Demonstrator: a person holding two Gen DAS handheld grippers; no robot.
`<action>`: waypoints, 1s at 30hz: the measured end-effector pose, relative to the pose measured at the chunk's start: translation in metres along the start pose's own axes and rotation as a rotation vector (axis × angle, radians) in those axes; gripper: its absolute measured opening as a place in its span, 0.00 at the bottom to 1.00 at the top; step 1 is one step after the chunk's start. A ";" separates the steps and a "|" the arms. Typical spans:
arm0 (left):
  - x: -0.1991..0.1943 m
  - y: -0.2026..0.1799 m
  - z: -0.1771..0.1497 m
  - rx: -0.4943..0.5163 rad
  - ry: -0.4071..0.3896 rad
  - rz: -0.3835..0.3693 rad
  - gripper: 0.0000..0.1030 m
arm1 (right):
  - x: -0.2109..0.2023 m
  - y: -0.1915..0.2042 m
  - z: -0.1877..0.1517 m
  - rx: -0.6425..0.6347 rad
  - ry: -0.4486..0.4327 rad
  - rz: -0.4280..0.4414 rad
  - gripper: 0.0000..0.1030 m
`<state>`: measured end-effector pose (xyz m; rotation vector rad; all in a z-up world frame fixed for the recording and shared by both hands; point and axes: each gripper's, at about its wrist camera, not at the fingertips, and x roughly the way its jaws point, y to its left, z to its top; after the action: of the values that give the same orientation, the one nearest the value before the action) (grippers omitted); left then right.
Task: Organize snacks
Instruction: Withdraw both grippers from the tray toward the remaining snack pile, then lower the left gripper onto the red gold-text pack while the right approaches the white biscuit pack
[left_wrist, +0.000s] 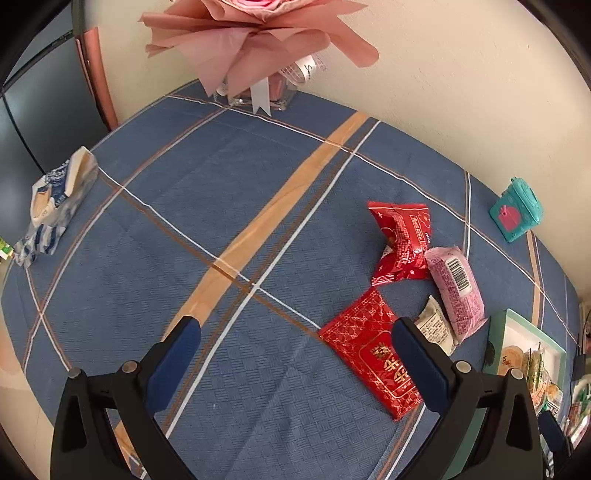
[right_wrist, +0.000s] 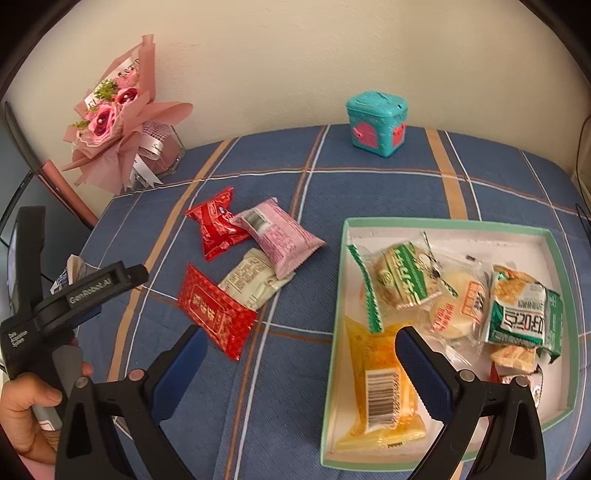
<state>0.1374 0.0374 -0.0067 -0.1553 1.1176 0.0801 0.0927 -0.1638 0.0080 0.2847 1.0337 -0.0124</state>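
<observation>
Currently, left gripper (left_wrist: 295, 336): jaws wide apart, nothing held, above the tablecloth (left_wrist: 229, 206)
Right gripper (right_wrist: 301, 345): gaped wide, empty, over the box rim (right_wrist: 334, 310)
Box: held yellow packet (right_wrist: 380, 384) and other snacks
Loose snacks: red packet (right_wrist: 216, 317), white packet (right_wrist: 251, 282), pink packet (right_wrist: 280, 236), crumpled red packet (right_wrist: 216, 225), left of box
Far: teal tin (right_wrist: 376, 123) by wall

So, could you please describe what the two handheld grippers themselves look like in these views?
Both match: the left gripper and right gripper have black plastic frames with triangular cut-outs, silver round pivot pins, and dark blue ribbed pads on the two fingers. Seen from the right wrist view, the left gripper's black body carries white "GenRobot.AI" and "Data Acquisition System" lettering above a grey handle. No sleeve or cable is visible.
</observation>
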 end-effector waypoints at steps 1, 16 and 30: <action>0.002 0.000 0.001 -0.001 0.004 -0.005 1.00 | 0.001 0.002 0.002 -0.003 -0.004 -0.002 0.98; 0.045 -0.008 0.006 -0.065 0.110 -0.136 1.00 | 0.046 0.033 0.031 -0.004 0.052 0.023 0.79; 0.086 -0.036 0.004 -0.038 0.199 -0.159 1.00 | 0.071 0.033 0.023 -0.035 0.088 0.000 0.78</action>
<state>0.1836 0.0009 -0.0797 -0.2903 1.2987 -0.0568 0.1531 -0.1291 -0.0337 0.2553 1.1204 0.0184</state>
